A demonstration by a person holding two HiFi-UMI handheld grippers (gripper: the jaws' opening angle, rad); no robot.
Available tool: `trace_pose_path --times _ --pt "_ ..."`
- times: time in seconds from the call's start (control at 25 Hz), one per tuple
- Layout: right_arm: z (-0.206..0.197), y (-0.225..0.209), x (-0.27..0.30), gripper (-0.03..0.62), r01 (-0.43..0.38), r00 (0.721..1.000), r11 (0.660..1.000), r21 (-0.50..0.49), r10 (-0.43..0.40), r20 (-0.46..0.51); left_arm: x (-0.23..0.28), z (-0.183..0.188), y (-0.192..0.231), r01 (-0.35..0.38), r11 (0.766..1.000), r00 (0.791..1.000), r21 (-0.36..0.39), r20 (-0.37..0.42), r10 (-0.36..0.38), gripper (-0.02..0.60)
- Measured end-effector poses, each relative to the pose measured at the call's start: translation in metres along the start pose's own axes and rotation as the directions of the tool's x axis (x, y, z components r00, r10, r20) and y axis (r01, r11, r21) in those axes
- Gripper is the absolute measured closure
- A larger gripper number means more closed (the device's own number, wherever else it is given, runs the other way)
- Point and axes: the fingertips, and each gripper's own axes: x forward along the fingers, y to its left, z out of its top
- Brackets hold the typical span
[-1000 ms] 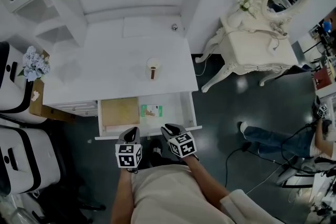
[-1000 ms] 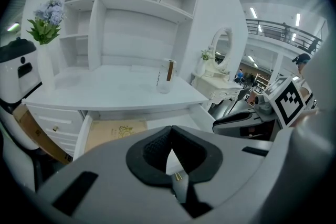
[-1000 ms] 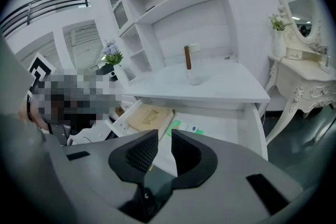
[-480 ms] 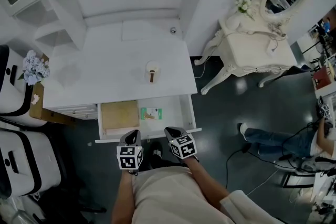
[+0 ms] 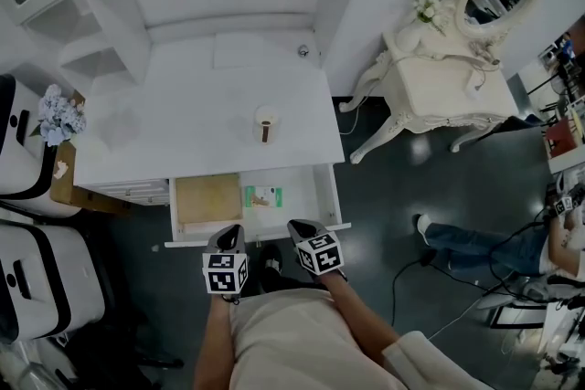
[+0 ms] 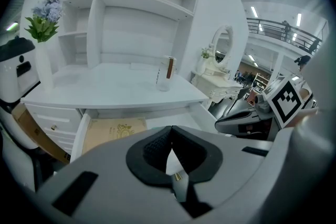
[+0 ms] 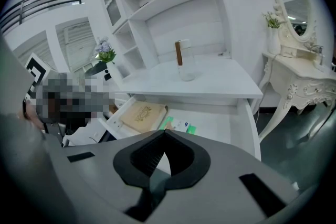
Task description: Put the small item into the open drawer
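The small item, a green and white packet [image 5: 263,195], lies in the open drawer [image 5: 324,187] of the white desk, to the right of a flat tan box [image 5: 208,198]. In the right gripper view the packet [image 7: 178,126] shows just beyond the jaw tips. My left gripper [image 5: 228,237] and right gripper [image 5: 302,228] hover side by side at the drawer's front rim, both pointing down into it. The left gripper [image 6: 170,128] is shut with nothing between its jaws. So is the right gripper [image 7: 164,131], whose tips meet over the drawer floor.
A clear cup with a brown stick [image 5: 266,123] stands on the desk top [image 5: 183,123] behind the drawer. White shelves rise at the back. White chairs [image 5: 27,288] and a flower vase [image 5: 61,114] are at the left, an ornate vanity table [image 5: 448,78] at the right.
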Motion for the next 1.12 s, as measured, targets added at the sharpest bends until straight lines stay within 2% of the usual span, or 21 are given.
trace_pose_path --times 0.6,1.12 --pt "-0.001 0.001 0.003 0.568 0.001 1.000 1.000 0.001 -0.001 -0.010 -0.001 -0.004 0.007 -0.021 1.000 1.000 0.011 -0.002 0.021 0.565" --pt "-0.002 0.004 0.005 0.569 -0.007 1.000 1.000 -0.001 0.007 -0.012 -0.002 -0.011 0.004 -0.001 1.000 1.000 0.019 -0.024 0.001 0.565"
